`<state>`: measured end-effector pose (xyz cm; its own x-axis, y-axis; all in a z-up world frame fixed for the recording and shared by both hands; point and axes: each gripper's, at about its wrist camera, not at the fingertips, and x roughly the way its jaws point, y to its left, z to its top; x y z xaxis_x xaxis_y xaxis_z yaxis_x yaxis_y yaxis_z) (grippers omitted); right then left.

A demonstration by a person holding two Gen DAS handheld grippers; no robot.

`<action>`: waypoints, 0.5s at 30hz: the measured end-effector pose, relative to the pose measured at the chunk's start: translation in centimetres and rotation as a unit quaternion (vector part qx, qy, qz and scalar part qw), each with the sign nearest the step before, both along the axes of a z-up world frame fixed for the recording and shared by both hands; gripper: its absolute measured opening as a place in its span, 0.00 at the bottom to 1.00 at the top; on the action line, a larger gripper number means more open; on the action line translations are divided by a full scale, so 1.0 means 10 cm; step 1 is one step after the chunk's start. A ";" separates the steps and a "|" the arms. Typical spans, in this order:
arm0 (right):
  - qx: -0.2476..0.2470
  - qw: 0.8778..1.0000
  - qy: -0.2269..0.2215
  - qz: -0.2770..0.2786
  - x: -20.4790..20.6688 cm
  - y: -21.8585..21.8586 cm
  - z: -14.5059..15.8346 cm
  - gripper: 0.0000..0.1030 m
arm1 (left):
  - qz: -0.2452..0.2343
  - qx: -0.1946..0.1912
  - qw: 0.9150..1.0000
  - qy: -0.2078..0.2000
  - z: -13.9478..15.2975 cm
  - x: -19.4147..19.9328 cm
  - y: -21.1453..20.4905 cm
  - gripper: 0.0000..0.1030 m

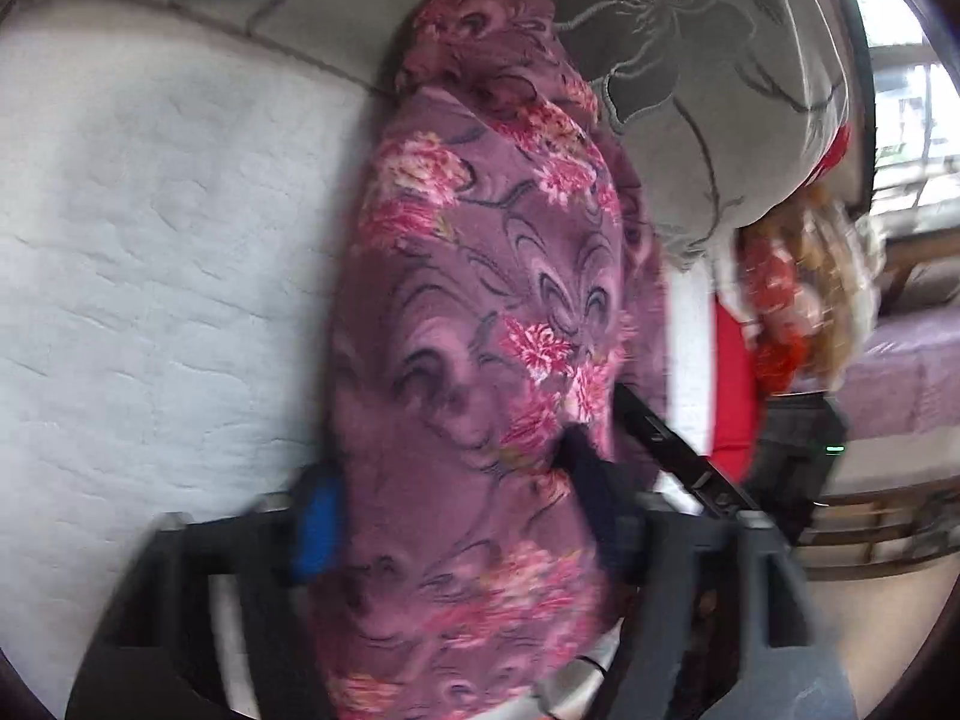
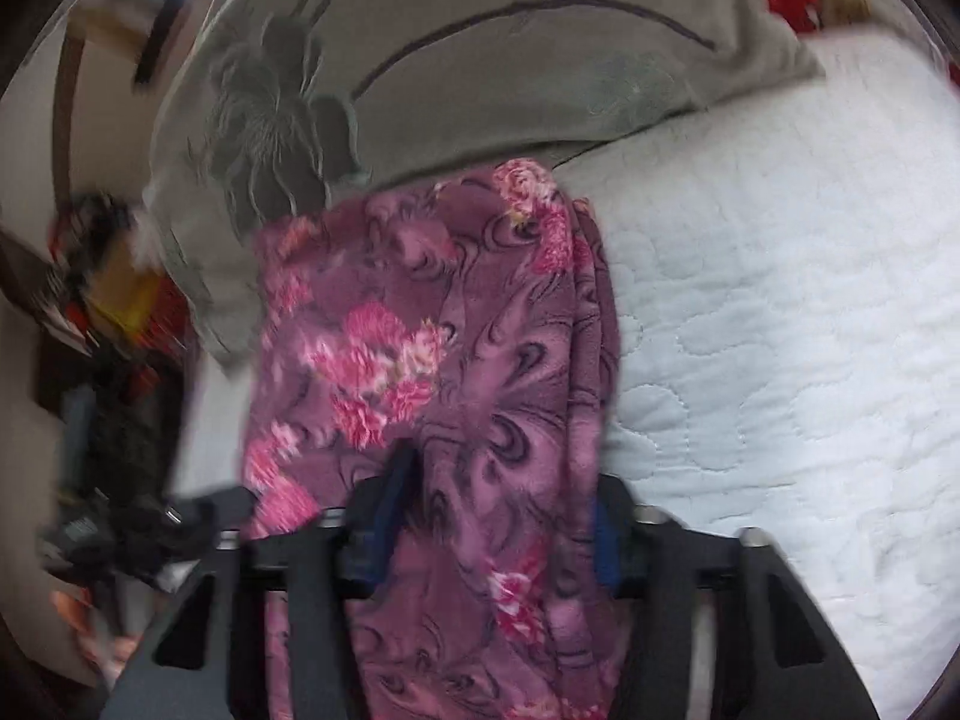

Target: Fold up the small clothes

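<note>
I see both grippers clamped on the purple floral garment (image 1: 492, 312); left gripper (image 1: 462, 522), right gripper (image 2: 492, 516). It hangs over the white quilted mattress (image 1: 150, 240).

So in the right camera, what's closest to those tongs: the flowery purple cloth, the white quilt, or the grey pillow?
1. Flowery purple cloth, between the tongs.
2. White quilt, just right.
3. Grey pillow, at the far end.

A fleecy purple garment (image 1: 480, 312) printed with pink flowers and dark swirls is seen bunched into a long, loosely folded strip, laid lengthwise on a white quilted mattress (image 1: 150, 228).
</note>
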<state>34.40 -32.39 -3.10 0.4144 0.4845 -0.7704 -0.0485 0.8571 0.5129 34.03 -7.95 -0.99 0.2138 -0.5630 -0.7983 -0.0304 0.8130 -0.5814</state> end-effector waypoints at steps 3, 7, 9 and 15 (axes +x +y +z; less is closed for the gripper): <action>-0.053 0.998 -0.023 -0.003 -0.07 0.21 0.17 0.23 | -0.010 0.032 0.999 -0.033 0.16 -0.08 -0.07 0.28; -0.095 0.994 -0.055 0.001 -0.32 0.47 0.45 0.22 | -0.008 0.050 0.997 -0.052 0.38 -0.32 -0.01 0.27; -0.111 0.991 -0.070 0.012 -0.51 0.61 0.59 0.22 | -0.004 0.054 0.997 -0.060 0.50 -0.49 0.09 0.27; -0.109 0.989 -0.097 0.031 -1.03 0.88 0.84 0.22 | 0.005 0.072 0.993 -0.091 0.75 -1.02 0.44 0.27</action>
<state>24.05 -23.62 5.34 0.5396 0.3447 -0.7681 -0.1847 0.9386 0.2915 23.81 -3.60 6.51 0.3671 -0.4430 -0.8179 0.0570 0.8884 -0.4556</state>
